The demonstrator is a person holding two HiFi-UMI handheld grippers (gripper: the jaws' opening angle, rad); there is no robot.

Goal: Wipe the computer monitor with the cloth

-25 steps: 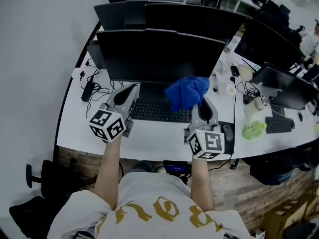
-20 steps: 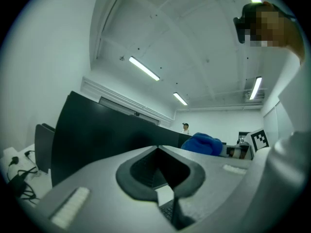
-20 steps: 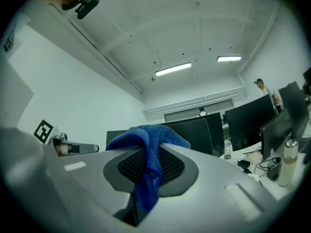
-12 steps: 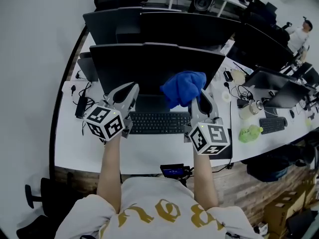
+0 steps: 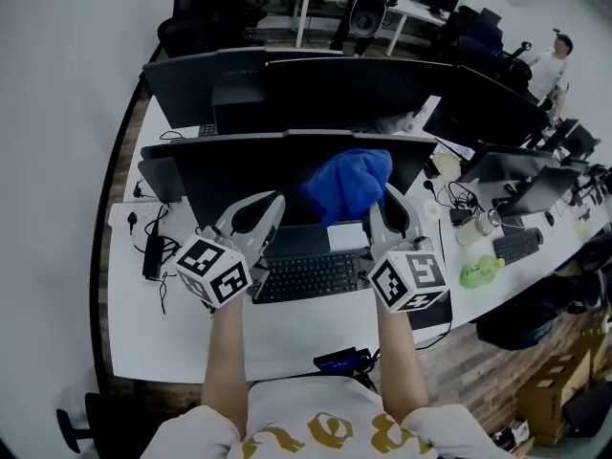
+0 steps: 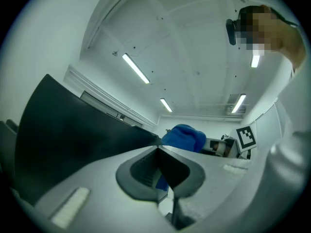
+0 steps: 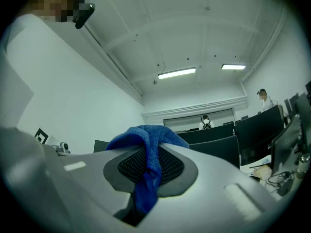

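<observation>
Right gripper (image 5: 385, 204) clamps cloth (image 5: 346, 184) before monitor's (image 5: 220, 175) 3 o'clock side | left gripper (image 5: 266, 208) closed, empty | advice: press flat, sweep toward 9 o'clock, light overlapping passes.

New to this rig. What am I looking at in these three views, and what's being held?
There is no robot arm. A person holds a hand-held two-jaw gripper in each hand, and the cubes with square markers are part of those grippers. The head view comes from a camera on the person's head, looking down at a white desk. The other two views come from cameras riding on each gripper, looking along its own jaws. On the desk stand a dark monitor and, in front of it, a keyboard. The right gripper is shut on a blue cloth, held up in front of the monitor. The left gripper has its jaws together with nothing in them.
</observation>
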